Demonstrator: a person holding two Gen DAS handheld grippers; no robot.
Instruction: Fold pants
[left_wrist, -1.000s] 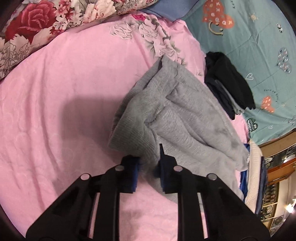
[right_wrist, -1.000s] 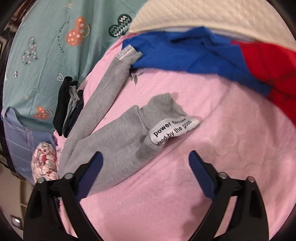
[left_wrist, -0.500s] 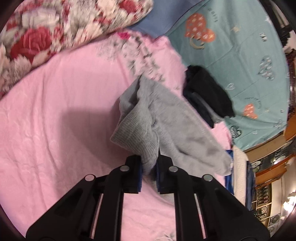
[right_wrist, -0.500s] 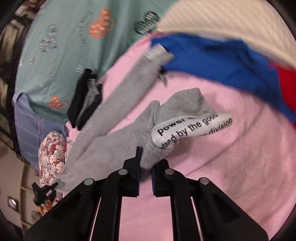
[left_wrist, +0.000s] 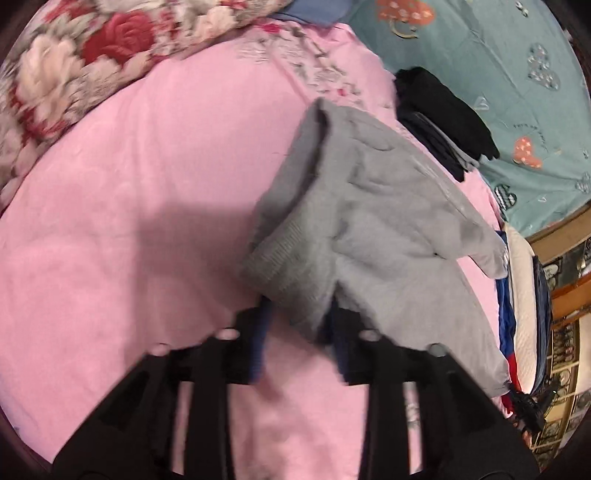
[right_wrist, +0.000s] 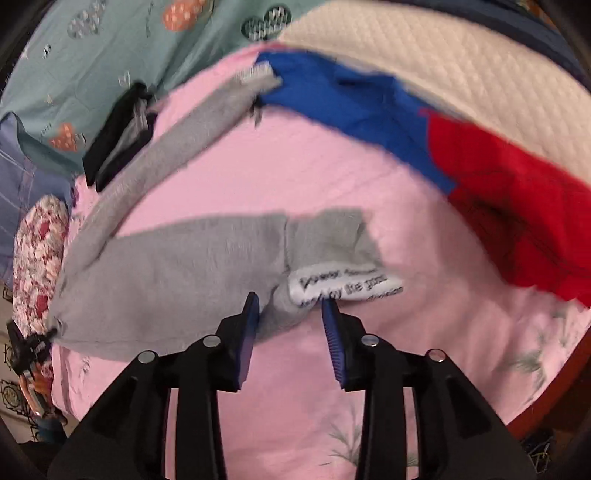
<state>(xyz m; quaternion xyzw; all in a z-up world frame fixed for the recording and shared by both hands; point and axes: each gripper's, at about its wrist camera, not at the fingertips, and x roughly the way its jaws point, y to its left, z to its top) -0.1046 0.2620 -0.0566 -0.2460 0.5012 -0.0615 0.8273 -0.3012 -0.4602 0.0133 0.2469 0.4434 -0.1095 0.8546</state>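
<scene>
Your left gripper (left_wrist: 299, 332) has its blue-padded fingers (left_wrist: 258, 343) a little apart, with a ribbed grey edge of the pants (left_wrist: 373, 236) hanging down between them; the view is blurred there, so you cannot tell whether the pads still pinch the cloth. Your right gripper (right_wrist: 290, 325) has its fingers (right_wrist: 246, 332) spread apart, the cuff end of one grey leg lying between the tips and just beyond them, beside a white label (right_wrist: 347, 286) with dark print.

From the left wrist view, the pants bunch up over the pink bedsheet (left_wrist: 147, 206), the waistband folded over itself; past them lies a pile of dark clothes (left_wrist: 443, 110) near the teal sheet (left_wrist: 498, 74), with a floral quilt (left_wrist: 74, 62) at the far left. From the right wrist view, the two grey legs run away to the left across the sheet; a blue garment (right_wrist: 343, 99) and a red garment (right_wrist: 517, 195) lie beyond, against a white quilted cover (right_wrist: 443, 62).
</scene>
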